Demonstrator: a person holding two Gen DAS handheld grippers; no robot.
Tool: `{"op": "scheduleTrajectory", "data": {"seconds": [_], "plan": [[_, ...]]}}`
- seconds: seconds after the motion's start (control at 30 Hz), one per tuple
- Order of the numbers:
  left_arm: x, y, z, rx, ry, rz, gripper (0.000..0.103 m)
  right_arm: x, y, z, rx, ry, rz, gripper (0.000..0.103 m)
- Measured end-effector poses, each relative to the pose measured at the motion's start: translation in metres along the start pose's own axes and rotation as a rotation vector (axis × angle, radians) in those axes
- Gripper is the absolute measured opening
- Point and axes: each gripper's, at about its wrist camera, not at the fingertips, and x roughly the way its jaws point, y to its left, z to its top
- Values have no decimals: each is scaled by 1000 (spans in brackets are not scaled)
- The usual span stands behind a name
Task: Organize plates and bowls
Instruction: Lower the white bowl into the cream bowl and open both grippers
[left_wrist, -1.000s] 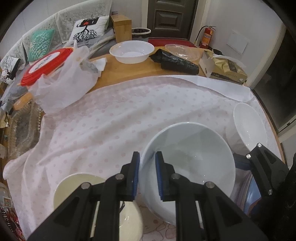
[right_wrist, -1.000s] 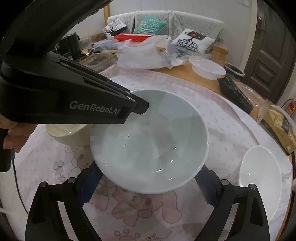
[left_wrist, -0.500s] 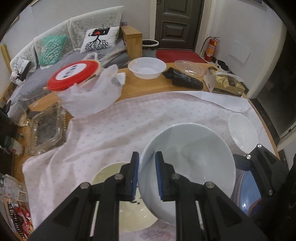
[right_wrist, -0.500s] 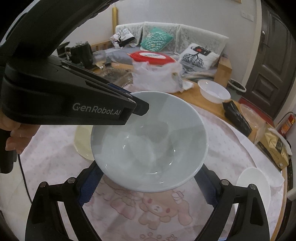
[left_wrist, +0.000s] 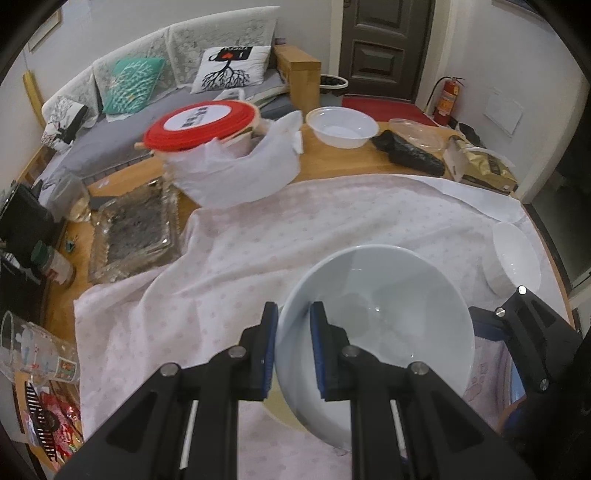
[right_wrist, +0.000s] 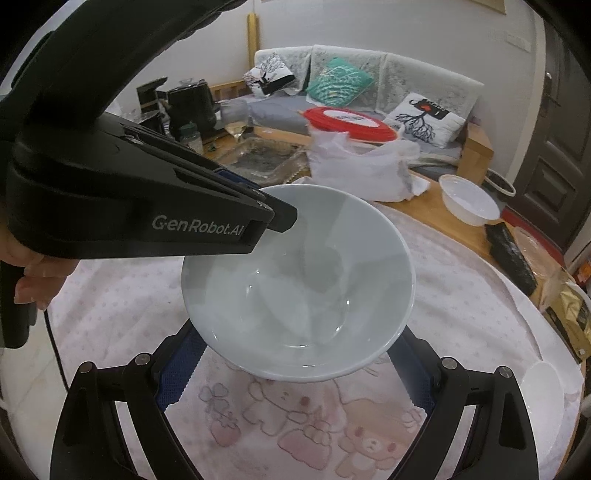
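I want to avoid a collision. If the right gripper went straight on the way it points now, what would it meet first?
The pale bowl, probably: its underside hangs between the fingers of the open right gripper, directly ahead. The left gripper pinches the bowl's rim. Depth is unclear, so whether those fingers already touch the bowl cannot be told.

Dim, cool indoor light; soft shadows. Strong fisheye bending and black corners. Slight motion blur; faint glare inside the bowl (right_wrist: 299, 280).

Item count, both views
3 bowls: pale blue bowl (left_wrist: 380, 317), small white bowl (left_wrist: 515, 258), plastic bowl (left_wrist: 341, 126). 2 grippers: left gripper (left_wrist: 293, 350), right gripper (right_wrist: 295, 365). 1 red lid (left_wrist: 201, 124), 1 glass tray (left_wrist: 135, 232).
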Motion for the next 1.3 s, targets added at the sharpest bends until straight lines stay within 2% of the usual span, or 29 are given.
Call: {"op": "scheduleTrajectory", "data": {"seconds": [0.5,1.3], "plan": [[16,22,-16,-26,44,3,14,20,16,3,-27,45,21,91],[42,25,-23,-31,95,-2,14,33,14,-1,-27,97,7,92]]}}
